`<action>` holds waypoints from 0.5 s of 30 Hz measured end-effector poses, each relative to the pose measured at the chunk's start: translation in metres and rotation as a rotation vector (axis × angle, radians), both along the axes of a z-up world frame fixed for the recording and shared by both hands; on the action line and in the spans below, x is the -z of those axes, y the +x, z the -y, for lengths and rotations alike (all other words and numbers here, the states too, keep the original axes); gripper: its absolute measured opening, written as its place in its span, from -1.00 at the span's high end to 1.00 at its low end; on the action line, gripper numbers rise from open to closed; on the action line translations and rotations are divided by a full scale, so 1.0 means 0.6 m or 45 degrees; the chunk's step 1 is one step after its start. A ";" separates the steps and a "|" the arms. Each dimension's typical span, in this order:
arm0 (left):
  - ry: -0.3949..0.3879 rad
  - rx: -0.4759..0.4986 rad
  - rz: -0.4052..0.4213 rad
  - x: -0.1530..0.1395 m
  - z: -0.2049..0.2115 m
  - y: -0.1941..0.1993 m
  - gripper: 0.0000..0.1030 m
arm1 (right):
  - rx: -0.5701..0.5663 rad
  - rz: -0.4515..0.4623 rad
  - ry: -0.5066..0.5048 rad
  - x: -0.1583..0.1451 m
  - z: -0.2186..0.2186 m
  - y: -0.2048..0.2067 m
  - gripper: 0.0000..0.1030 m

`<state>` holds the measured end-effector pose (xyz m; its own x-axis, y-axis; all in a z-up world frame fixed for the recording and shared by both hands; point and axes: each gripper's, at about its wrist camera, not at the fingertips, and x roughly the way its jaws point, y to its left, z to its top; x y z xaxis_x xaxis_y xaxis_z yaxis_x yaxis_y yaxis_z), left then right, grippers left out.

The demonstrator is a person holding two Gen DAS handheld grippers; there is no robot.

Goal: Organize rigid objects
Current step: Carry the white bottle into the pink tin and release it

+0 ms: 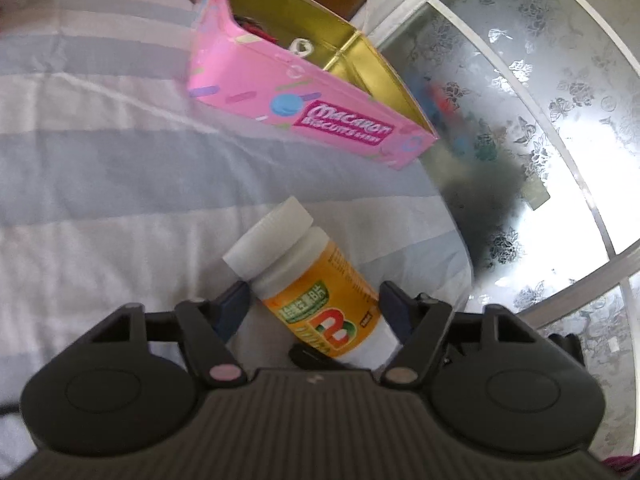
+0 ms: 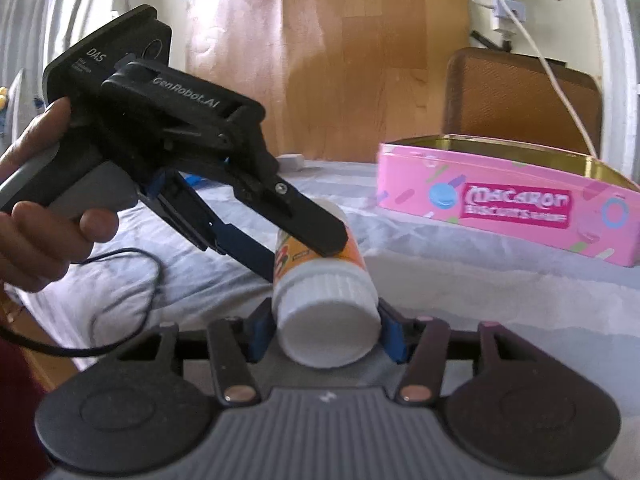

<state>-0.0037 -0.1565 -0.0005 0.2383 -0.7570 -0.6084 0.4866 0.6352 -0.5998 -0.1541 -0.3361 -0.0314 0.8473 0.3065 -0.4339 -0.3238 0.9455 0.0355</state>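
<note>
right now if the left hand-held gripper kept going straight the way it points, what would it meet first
The left hand-held gripper already has the white-capped orange-labelled plastic bottle between its fingers. Pushed straight on with it, it would probably meet the striped bedsheet next, short of the open pink biscuit tin.

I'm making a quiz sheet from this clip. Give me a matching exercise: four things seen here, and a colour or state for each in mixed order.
Things:
1. bottle cap
2. biscuit tin
3. bottle label
4. bed sheet

Colours or states:
A. pink, lid off
B. pale stripes
C. plain white
D. orange

Pairs: 1-C, 2-A, 3-D, 4-B
</note>
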 end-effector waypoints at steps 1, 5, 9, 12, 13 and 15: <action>-0.008 0.013 0.011 -0.007 0.005 0.007 -0.40 | 0.014 0.010 0.007 -0.001 0.006 0.003 0.00; -0.040 0.053 0.143 -0.064 0.039 0.026 -0.40 | 0.091 0.111 0.026 -0.030 0.028 0.015 0.00; -0.033 0.097 0.344 -0.128 0.110 0.068 -0.40 | 0.220 0.237 -0.011 -0.080 0.051 0.057 0.00; -0.045 0.101 0.354 -0.140 0.164 0.124 -0.40 | 0.341 0.254 -0.027 -0.108 0.074 0.111 0.00; -0.040 0.105 0.358 -0.140 0.183 0.143 -0.40 | 0.372 0.248 -0.022 -0.112 0.085 0.131 0.00; -0.023 0.109 0.364 -0.136 0.217 0.172 -0.40 | 0.429 0.211 -0.002 -0.115 0.112 0.174 -0.01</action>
<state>0.0996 -0.2866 0.0812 0.3332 -0.7916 -0.5121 0.6886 0.5754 -0.4413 -0.0497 -0.4033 0.0378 0.9593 -0.0018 -0.2823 0.0039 1.0000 0.0069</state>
